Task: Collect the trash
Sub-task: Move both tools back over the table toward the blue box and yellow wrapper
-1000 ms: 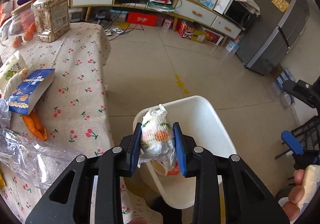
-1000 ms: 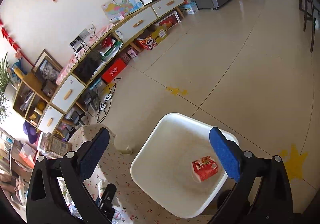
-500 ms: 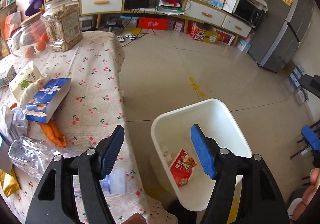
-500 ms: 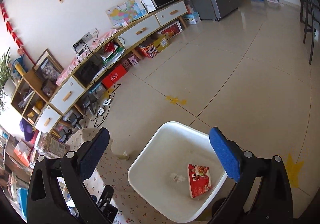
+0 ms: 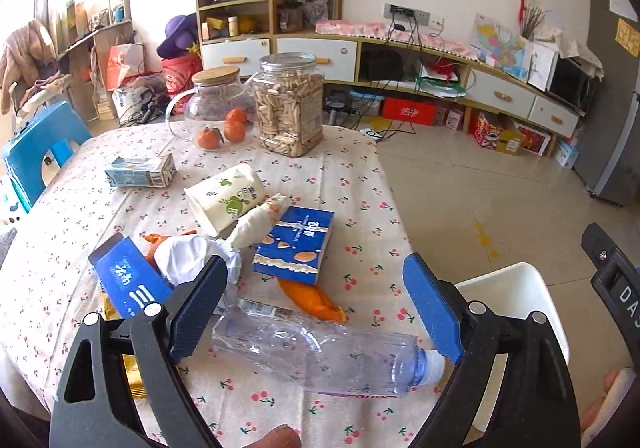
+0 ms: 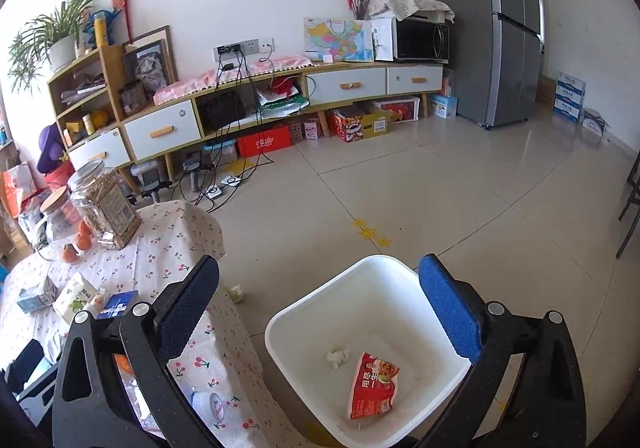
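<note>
Left wrist view showed the left tongs spread wide and empty above the table. A clear bottle lay on its side between the blue pads, long axis running left to right, cap toward the right near the table's edge. Beyond it lay a blue box, an orange wrapper, a paper cup tipped with its mouth to the near left, and a milk carton. A second ago these tongs pinched a crumpled wrapper over the bin; now the wrapper lay inside it beside a red packet. The right tongs hung spread over the bin's rim, just right of the table, with open floor beyond.
</note>
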A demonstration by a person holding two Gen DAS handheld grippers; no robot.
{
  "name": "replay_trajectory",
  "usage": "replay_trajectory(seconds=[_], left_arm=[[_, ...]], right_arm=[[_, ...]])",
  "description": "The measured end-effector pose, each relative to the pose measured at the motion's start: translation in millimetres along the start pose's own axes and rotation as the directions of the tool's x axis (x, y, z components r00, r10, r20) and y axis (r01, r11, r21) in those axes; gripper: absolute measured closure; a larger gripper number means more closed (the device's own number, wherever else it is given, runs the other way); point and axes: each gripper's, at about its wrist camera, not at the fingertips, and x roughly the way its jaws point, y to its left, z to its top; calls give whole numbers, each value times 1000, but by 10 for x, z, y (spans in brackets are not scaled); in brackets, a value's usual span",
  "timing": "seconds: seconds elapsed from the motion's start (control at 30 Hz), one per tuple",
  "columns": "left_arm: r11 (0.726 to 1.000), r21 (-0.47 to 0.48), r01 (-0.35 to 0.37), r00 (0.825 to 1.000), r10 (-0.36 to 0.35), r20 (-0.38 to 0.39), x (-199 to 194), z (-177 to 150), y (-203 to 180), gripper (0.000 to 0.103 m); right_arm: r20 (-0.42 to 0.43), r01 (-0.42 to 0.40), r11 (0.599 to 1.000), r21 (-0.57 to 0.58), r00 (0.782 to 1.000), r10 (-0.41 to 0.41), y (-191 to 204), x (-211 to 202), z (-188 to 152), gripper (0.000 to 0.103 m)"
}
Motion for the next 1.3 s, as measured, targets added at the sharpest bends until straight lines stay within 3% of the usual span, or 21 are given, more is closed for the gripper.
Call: replay_trajectory(seconds=[0.2,0.53,0.9,1.0,1.1,1.17,1.3], left_arm=[[996,-45,-80,996,81,26,-63,-10,474,16],[973,-165,-164,986,160,-38,25,-105,1201,16],[926,-268,-265,964,254,-75,32,-185,1933,16],[903,-307,-300,954,287,-88,-2,-218,2186,16],[874,-351,-336,942,319,-109,-36,-234,2484,16],[852,-387,-352,936,331,-123,-64,-248,2685,16],[813,-453,-366,930,332,-156,-101,-319,3022,16]], right_arm=[[4,-61,993,-97,998,61,442,-67,-105,7],[7,-164,957,-238,985,170,1154,-200,-284,7],[-51,-273,889,-368,960,274,1919,-275,-497,7],[-92,-348,843,-411,936,341,2149,-321,-570,7],[-152,-435,767,-472,897,415,2386,-388,-663,7],[-214,-498,696,-518,862,459,2559,-425,-732,7],[-311,-566,549,-616,814,491,2877,-473,-907,7]])
